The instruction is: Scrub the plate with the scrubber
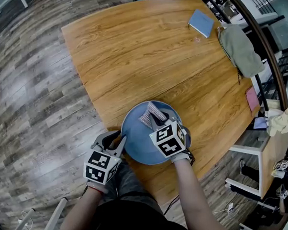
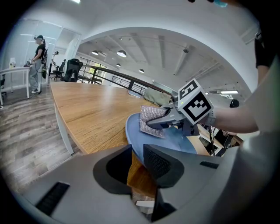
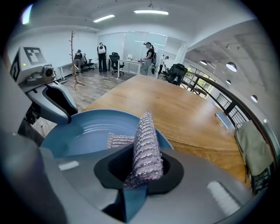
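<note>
Left gripper (image 2: pixel 136 158): fingers closed on the near rim of the blue plate (image 1: pixel 136 143), and the rim runs between them.
Right gripper (image 3: pixel 141 171): fingers pinching a silvery mesh scrubber (image 3: pixel 146 142), which stands up folded between them.
Scrubber: its free end reaches past the right fingertips and lies against the plate's inner face. In the head view it sits over the far half of the plate.
Plate: round and blue with a raised rim, at the near edge of the wooden table (image 1: pixel 144 53). It is directly ahead of the left fingertips and beneath the right ones. Whether it lies flat or is tipped up cannot be told.
Grippers: close together, with the left fingers at the plate's left rim and the right fingers over its middle, to the right of the left ones.
Beyond the fingertips: a long stretch of wood grain, then a blue notebook (image 1: pixel 201 22) and a grey-green cloth (image 1: pixel 240 49), both well away at the table's far end.
Left of the left fingers: grey plank floor (image 1: pixel 29 95).
</note>
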